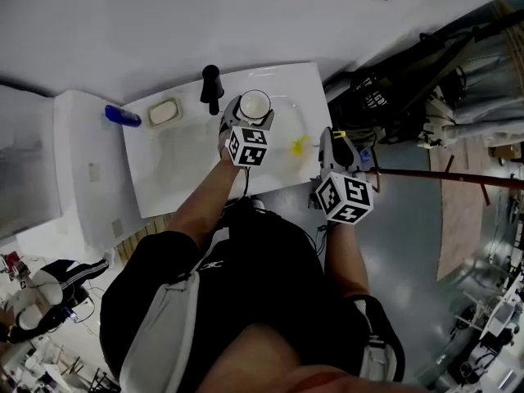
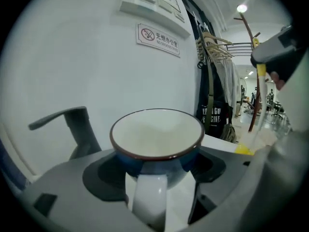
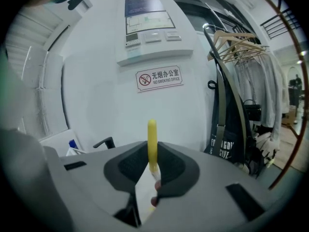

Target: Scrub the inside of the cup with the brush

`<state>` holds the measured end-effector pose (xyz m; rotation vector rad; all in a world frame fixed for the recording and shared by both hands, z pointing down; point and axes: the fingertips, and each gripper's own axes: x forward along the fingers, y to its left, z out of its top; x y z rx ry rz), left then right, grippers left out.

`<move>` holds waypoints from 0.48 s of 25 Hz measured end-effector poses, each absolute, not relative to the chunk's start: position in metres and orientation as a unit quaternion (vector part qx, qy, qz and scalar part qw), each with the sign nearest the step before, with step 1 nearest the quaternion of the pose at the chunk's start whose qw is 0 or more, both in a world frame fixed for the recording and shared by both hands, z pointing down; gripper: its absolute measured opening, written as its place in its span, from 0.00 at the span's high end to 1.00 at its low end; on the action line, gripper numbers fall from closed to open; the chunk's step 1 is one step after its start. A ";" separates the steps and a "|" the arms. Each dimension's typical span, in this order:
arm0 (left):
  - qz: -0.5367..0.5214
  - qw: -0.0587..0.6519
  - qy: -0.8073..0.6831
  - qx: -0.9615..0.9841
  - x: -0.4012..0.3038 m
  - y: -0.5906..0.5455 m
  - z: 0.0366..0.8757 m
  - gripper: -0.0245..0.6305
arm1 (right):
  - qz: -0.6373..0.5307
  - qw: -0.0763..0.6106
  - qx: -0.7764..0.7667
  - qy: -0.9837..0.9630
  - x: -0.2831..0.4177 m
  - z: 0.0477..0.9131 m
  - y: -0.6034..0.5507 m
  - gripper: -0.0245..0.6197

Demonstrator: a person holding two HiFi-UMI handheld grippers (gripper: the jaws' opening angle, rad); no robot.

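Left gripper (image 1: 246, 124) holds cup (image 2: 157, 134) beside black faucet (image 2: 72, 124).

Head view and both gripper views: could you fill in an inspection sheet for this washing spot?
Surface: white sink, with a black tap at its back edge.
Job's things: cup upright; yellow brush apart from it, not inside.
Clutter: soap dish beside the tap; blue object on the white unit further left.
Grippers: left gripper shut on the cup; right gripper shut on the brush.
Cables: thin dark lead below the left gripper.
Surroundings: no-smoking sign, coat rack with hangers.
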<state>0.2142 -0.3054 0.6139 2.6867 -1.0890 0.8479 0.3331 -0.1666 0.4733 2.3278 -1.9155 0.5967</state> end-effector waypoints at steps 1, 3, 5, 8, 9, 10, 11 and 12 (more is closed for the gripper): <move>0.280 0.060 -0.360 0.888 0.209 -0.298 0.609 0.39 | 0.193 0.030 0.753 -0.628 0.330 0.471 -0.167 0.87; 0.282 0.052 -0.362 0.887 0.196 -0.287 0.602 0.39 | 0.192 0.021 0.744 -0.639 0.321 0.468 -0.170 0.87; 0.291 0.047 -0.362 0.884 0.181 -0.275 0.600 0.39 | 0.191 0.014 0.734 -0.652 0.311 0.466 -0.172 0.87; 0.313 0.054 -0.365 0.875 0.153 -0.258 0.607 0.39 | 0.192 0.009 0.716 -0.671 0.292 0.466 -0.176 0.87; 0.320 0.056 -0.370 0.871 0.142 -0.254 0.610 0.39 | 0.191 0.008 0.709 -0.679 0.284 0.465 -0.178 0.87; 0.326 0.058 -0.375 0.866 0.130 -0.251 0.613 0.39 | 0.190 0.005 0.702 -0.686 0.276 0.464 -0.180 0.87; 0.333 0.060 -0.380 0.861 0.118 -0.249 0.617 0.39 | 0.188 0.003 0.695 -0.694 0.268 0.463 -0.182 0.87; 0.340 0.061 -0.385 0.856 0.106 -0.246 0.620 0.39 | 0.187 0.000 0.688 -0.702 0.260 0.462 -0.184 0.88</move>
